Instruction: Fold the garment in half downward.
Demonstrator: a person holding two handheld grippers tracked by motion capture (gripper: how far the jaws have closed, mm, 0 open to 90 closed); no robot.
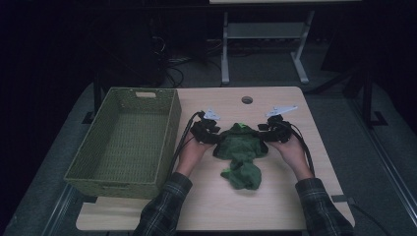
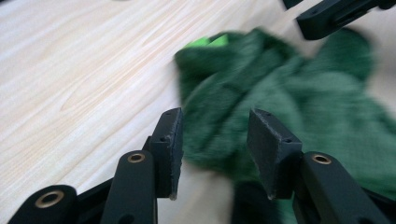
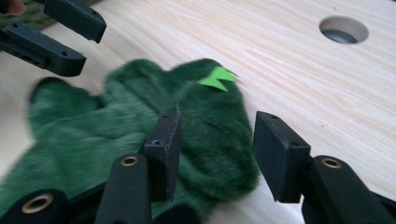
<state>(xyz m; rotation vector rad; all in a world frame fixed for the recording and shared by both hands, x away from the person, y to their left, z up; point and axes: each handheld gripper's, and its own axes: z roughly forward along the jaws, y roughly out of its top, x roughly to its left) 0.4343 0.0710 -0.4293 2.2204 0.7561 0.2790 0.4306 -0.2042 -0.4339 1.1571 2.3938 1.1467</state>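
Note:
A dark green plush toy (image 1: 241,147) with a lime green patch (image 3: 215,78) lies crumpled in the middle of the wooden table (image 1: 275,206). My left gripper (image 1: 214,133) is at the toy's left side and my right gripper (image 1: 268,132) at its right side, each held in a hand. In the left gripper view the jaws (image 2: 215,135) stand apart, with the blurred plush (image 2: 280,93) showing in the gap. In the right gripper view the jaws (image 3: 217,144) also stand apart over the toy's edge (image 3: 140,121); I see no pad pressing the fabric.
A green woven basket (image 1: 123,189) stands at the table's left edge, close to my left forearm. A round cable hole (image 1: 247,100) sits near the table's far edge. Beyond the table are desk legs and cables on a dark floor.

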